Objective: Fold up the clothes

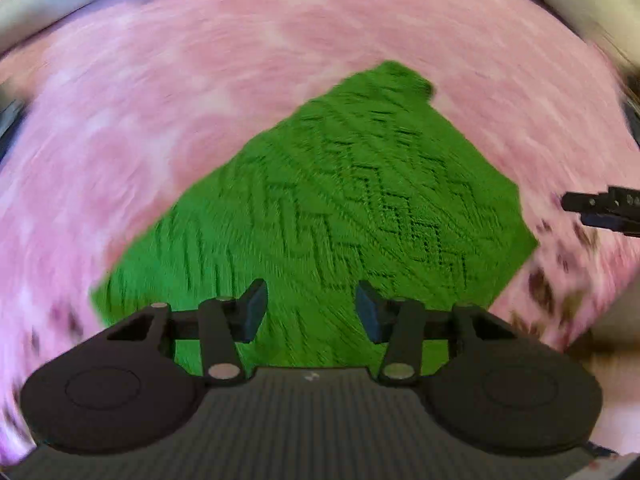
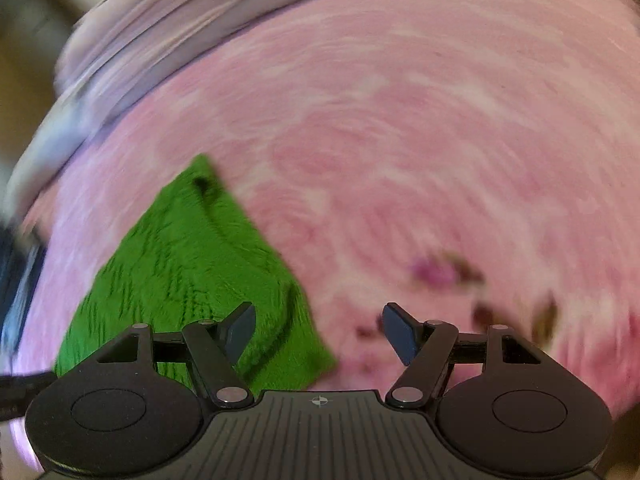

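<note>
Green knitted cloth [image 1: 320, 216] lying flat on a pink patterned bedspread [image 1: 200, 80], filling centre frame in the left wrist view and lower left in the right wrist view; folded, possibly, though motion blur hides the edges. Left gripper [image 1: 311, 312] poised over the cloth's near edge, jaws apart, nothing between them. Right gripper [image 2: 319, 330] likewise parted and empty, left finger above the cloth's corner, right finger above bare bedspread. Right gripper's tip also showing at the right edge of the left wrist view.
</note>
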A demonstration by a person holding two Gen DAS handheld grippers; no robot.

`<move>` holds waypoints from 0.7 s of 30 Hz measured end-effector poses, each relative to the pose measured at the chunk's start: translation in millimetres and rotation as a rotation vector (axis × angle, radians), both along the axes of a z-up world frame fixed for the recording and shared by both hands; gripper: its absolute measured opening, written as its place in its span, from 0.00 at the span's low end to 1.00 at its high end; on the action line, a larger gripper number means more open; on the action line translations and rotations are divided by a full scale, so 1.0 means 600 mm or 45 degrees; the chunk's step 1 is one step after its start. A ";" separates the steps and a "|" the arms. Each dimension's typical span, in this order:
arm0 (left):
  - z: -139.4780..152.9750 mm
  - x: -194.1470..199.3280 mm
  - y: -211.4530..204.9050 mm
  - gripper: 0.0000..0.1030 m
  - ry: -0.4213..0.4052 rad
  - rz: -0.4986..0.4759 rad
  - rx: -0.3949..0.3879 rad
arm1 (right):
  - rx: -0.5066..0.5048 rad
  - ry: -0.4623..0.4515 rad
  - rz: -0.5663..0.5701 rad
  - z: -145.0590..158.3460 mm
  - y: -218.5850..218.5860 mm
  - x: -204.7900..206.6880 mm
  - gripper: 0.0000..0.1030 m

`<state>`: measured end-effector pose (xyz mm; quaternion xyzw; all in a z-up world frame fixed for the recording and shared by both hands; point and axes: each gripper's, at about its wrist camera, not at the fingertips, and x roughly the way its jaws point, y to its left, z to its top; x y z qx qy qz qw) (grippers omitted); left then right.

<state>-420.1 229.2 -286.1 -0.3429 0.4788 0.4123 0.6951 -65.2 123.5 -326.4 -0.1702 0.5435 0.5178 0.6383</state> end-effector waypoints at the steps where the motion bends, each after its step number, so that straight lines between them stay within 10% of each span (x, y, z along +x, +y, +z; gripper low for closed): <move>1: -0.004 -0.006 0.010 0.40 -0.016 -0.084 -0.012 | 0.001 0.002 -0.116 0.001 -0.028 -0.021 0.65; 7: -0.005 -0.100 0.034 0.39 -0.073 -0.535 -0.030 | 0.047 0.149 -0.704 -0.003 -0.183 -0.213 0.65; 12: -0.022 -0.211 0.059 0.39 -0.116 -0.577 -0.153 | 0.053 0.434 -0.865 -0.028 -0.249 -0.362 0.65; 21: -0.057 -0.291 0.126 0.39 -0.174 -0.616 -0.251 | 0.197 0.585 -1.110 -0.090 -0.317 -0.467 0.65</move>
